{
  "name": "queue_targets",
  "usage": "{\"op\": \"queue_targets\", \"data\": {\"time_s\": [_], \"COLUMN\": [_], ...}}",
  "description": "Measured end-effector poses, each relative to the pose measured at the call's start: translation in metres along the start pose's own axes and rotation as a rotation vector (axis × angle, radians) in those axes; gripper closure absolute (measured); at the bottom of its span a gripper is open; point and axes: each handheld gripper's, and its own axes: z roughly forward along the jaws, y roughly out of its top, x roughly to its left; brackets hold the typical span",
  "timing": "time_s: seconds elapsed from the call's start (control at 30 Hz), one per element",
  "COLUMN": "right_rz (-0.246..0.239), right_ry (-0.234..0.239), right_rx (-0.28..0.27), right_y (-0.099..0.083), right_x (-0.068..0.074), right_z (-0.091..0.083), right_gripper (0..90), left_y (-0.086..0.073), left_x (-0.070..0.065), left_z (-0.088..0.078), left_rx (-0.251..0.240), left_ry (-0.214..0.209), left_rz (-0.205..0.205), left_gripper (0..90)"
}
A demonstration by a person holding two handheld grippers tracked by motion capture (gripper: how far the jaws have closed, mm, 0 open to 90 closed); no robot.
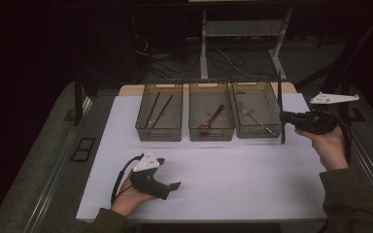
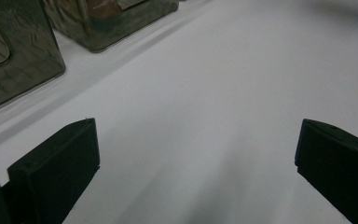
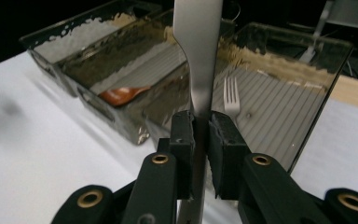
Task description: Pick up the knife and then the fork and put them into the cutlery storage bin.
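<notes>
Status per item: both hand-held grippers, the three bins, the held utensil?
Left hand-held gripper: open, empty, over the table.
Right hand-held gripper: shut on metal utensil, held upright.
Left bin: holds two chopsticks.
Middle bin: holds red spoon.
Right bin: holds fork.

In the right gripper view the flat metal utensil handle [image 3: 198, 56] clamped between the jaws runs off the top edge, so its working end cannot be told; its lower end is hidden behind the jaws. In the high view it shows as a thin dark upright bar, too slim to identify. The fork [image 3: 231, 99] in the bin behind has its handle covered by the jaws. In the left gripper view the two clear bins [image 2: 18, 51] are cut off by the top and left edges, and their contents blur beyond naming.
</notes>
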Motion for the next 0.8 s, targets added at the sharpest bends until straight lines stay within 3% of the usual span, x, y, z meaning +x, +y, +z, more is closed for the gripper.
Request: {"op": "queue_targets", "data": {"time_s": [0.2,0.63,0.8], "right_rz": [-0.017,0.005,-0.001], "right_ry": [-0.03,-0.08,-0.115], "right_rx": [0.006,0.001,0.029], "right_y": [0.021,0.05,0.056], "right_x": [-0.004,-0.025,-0.032], "right_z": [0.007,0.032,0.048], "right_gripper": [79.5,79.5,79.4], "left_y": [0.0,0.0,0.0], "left_x": [0.0,-0.001,0.0], "left_z": [0.0,0.001,0.001], "left_rx": [-0.001,-0.002,-0.006], "left_ry": [-0.001,-0.003,-0.005], "left_rz": [-0.001,-0.007,-0.01], "left_gripper": [0.0,0.0,0.0]}}
